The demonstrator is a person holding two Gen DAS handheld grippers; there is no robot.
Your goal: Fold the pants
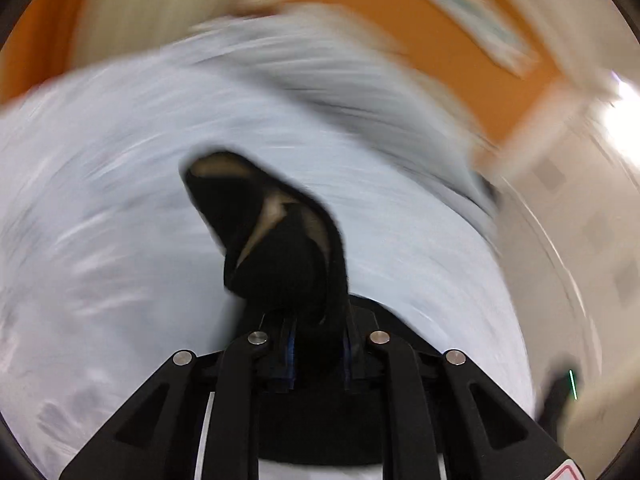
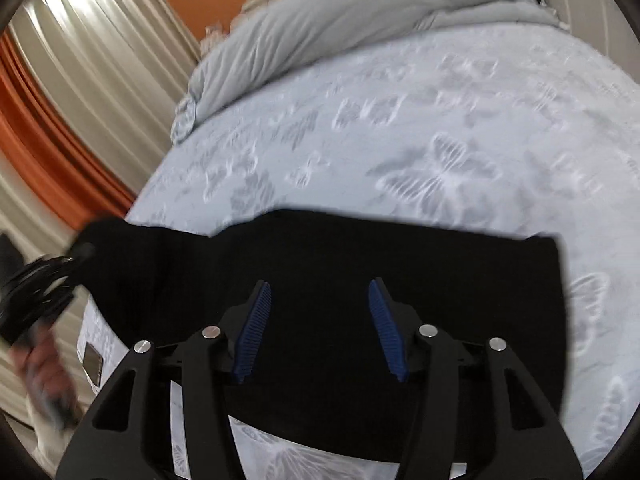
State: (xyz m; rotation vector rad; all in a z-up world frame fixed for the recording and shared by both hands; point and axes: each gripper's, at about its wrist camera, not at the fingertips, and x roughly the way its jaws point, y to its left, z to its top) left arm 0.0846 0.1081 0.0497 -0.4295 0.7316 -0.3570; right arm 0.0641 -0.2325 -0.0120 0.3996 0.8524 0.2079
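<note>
Black pants lie spread across bed near edge. Left claw clenched on bunched pants cloth; right claw released, nothing betw. pads. Recommend: carry held end over evenly, align edges w/o dragging.

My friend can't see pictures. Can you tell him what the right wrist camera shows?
Black pants lie spread on a pale bedspread patterned with butterflies. The right gripper hangs over them with its blue pads apart and nothing between them. At the left edge, the left gripper meets a corner of the pants.
</note>
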